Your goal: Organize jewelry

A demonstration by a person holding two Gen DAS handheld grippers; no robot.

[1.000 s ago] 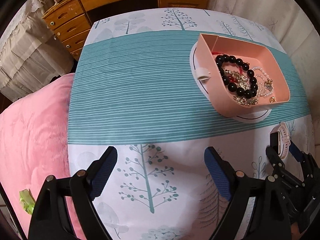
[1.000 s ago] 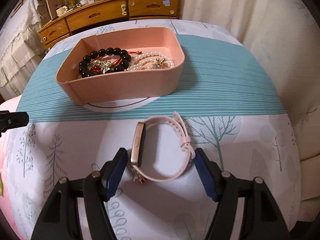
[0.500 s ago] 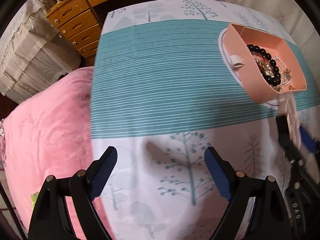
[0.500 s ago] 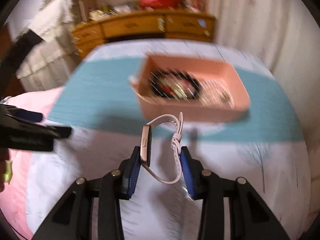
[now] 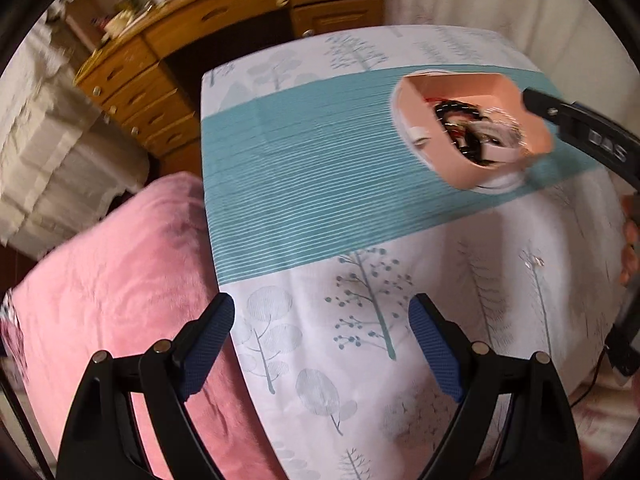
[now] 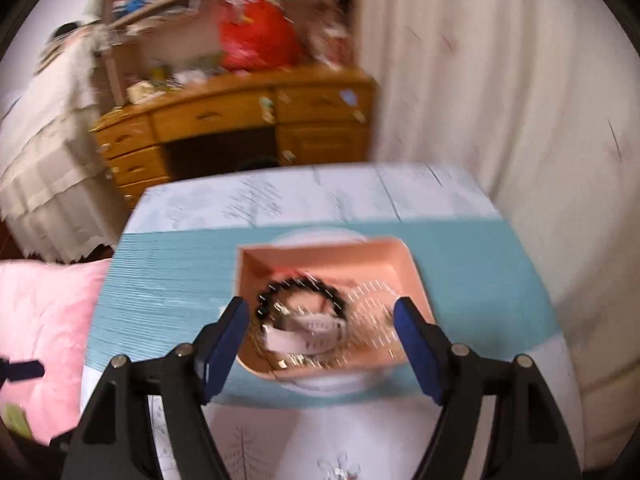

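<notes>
Blue padded fingers (image 6: 222, 344) of the right gripper (image 6: 320, 340) are seen at six o'clock in the right wrist view, the jaws opening with nothing pressed between the pads; they are framed above the pink tray (image 6: 412, 276). Inside the tray, blurred by motion, a pale pink watch (image 6: 308, 330) is seen lying on top of the other jewelry, beside a black bead bracelet (image 6: 276, 290) and a string of small white beads (image 6: 372, 292) towards three o'clock. A white round lid or plate (image 6: 340, 386) is seen under the tray, on the teal striped band of the tree-print cloth (image 6: 180, 280). Farther off, at twelve o'clock, a wooden dresser (image 6: 224, 120) is seen with a red bag (image 6: 256, 44) on top.

In the left wrist view the left gripper (image 5: 322, 344) is held with jaws wide and nothing between them, above the white part of the cloth. A pink blanket (image 5: 100, 280) is seen at nine o'clock. The tray is seen at two o'clock, with one black finger of the right gripper reaching in over its far corner.
</notes>
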